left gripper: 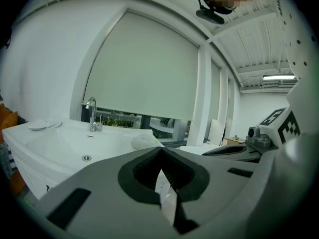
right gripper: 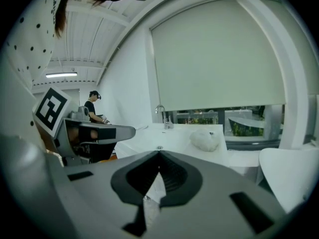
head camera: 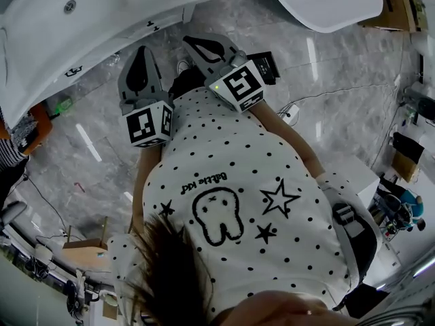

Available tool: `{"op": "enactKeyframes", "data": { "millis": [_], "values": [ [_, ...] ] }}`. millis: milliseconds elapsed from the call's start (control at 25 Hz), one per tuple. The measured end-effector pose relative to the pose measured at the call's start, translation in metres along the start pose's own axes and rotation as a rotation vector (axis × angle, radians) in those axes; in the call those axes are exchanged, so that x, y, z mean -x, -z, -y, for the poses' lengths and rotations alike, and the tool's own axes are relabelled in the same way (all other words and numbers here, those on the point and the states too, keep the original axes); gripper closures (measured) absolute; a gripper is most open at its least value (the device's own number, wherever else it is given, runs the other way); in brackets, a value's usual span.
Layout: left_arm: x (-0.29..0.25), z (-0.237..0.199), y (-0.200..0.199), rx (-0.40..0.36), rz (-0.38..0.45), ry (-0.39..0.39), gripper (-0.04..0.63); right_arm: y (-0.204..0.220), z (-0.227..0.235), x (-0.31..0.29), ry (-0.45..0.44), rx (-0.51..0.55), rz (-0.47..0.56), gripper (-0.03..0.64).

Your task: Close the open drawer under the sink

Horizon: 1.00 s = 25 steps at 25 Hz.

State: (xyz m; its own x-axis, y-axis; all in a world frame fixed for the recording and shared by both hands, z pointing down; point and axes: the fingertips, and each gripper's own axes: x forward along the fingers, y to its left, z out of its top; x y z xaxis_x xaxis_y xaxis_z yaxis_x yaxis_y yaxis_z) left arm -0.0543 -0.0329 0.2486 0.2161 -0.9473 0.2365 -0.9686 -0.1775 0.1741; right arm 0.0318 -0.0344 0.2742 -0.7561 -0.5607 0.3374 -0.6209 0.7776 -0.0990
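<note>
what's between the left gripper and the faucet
In the left gripper view, the white sink basin with its drain lies between the left gripper and the faucet; a white lump sits on its right rim.

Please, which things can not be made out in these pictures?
- Drawer: in no view. In the head view the sink covers whatever lies under it; the left gripper and the right gripper block that area in their own views.
- White lump on the sink, right gripper view: too blurred to name.
- Sink's left part, head view: cut by the edge.
</note>
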Motion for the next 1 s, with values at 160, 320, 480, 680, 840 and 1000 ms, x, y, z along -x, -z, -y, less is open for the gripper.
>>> {"op": "enactKeyframes", "data": {
  "millis": [160, 320, 480, 680, 840, 1000],
  "values": [
    [0.009, 0.000, 0.000, -0.016, 0.007, -0.018, 0.591, -0.003, -0.004, -0.002, -0.023, 0.003, -0.004, 0.603],
    [0.014, -0.004, 0.002, -0.023, 0.001, -0.033, 0.591, -0.004, -0.014, -0.006, -0.048, 0.026, -0.011, 0.603],
    [0.019, -0.011, 0.001, -0.017, 0.006, -0.055, 0.591, -0.005, -0.019, -0.009, -0.056, 0.047, -0.013, 0.603],
    [0.015, -0.009, 0.002, -0.021, 0.002, -0.040, 0.591, -0.004, -0.018, -0.011, -0.051, 0.053, -0.016, 0.603],
    [0.014, -0.007, 0.002, -0.031, 0.006, -0.026, 0.591, -0.003, -0.017, -0.010, -0.046, 0.049, -0.016, 0.603],
    [0.013, -0.005, 0.003, -0.032, -0.002, -0.017, 0.591, -0.003, -0.016, -0.010, -0.043, 0.051, -0.012, 0.603]
  ]
}}
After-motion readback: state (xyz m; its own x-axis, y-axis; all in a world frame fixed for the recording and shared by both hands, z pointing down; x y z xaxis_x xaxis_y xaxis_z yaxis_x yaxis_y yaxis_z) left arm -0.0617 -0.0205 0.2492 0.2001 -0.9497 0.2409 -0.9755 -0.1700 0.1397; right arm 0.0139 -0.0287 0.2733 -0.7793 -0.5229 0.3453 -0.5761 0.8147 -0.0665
